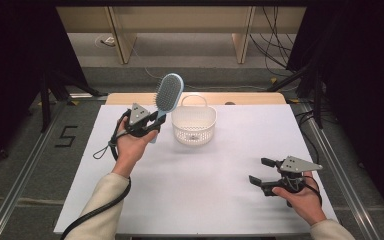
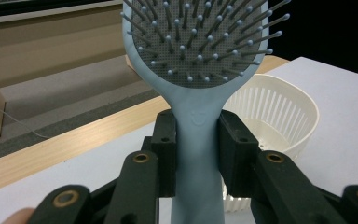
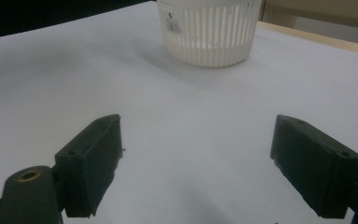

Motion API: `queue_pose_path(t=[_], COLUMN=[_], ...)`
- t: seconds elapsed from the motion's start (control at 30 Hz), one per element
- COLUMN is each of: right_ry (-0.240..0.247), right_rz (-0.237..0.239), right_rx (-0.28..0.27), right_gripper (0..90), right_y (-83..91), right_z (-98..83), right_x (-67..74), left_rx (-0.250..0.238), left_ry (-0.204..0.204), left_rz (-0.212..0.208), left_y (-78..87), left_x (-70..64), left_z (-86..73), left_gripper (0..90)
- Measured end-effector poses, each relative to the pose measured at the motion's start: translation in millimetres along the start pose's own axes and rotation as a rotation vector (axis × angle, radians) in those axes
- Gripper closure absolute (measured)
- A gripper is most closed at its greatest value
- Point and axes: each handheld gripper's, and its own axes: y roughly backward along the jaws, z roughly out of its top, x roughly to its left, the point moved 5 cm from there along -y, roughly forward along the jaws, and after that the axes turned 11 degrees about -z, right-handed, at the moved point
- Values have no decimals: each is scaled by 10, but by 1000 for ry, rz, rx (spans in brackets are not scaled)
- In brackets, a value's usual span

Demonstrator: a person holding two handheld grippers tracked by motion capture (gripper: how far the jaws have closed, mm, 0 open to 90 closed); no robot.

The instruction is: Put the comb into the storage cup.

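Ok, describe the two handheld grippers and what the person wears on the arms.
Both are black two-jaw tools. The left gripper and right gripper each carry a grey three-cornered plate on top. The jaws end in blocky black pads on arms with brass-coloured pivot rivets. A thick black cable trails from the left one along the forearm. The sleeves are cream-coloured.

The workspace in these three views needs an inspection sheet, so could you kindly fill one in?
Surface: white table top, bare apart from the basket.
Job's things: blue hairbrush held upright, left of the white slatted basket; nothing seen in the basket.
Clutter: nothing seen.
Grippers: left hand-held gripper shut on the hairbrush handle; right hand-held gripper open, low over the table.
Cables: black cable trailing from the left hand-held gripper.
Surroundings: wooden furniture, floor wires.
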Motion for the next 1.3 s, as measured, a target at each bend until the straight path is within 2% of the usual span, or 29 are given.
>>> queue_pose_path(t=[0.5,1.3], right_ry=[3,-3], right_rz=[1,1], right_rx=[-3,-1], right_gripper=[174,174], right_y=[0,0], right_z=[2,1], right_x=[-2,-1], left_rx=[-12,-21], left_ry=[0,-10], left_rz=[-12,-41], left_y=[-61,-144], left_x=[-23,-75], left_z=[40,206], left_gripper=[698,699])
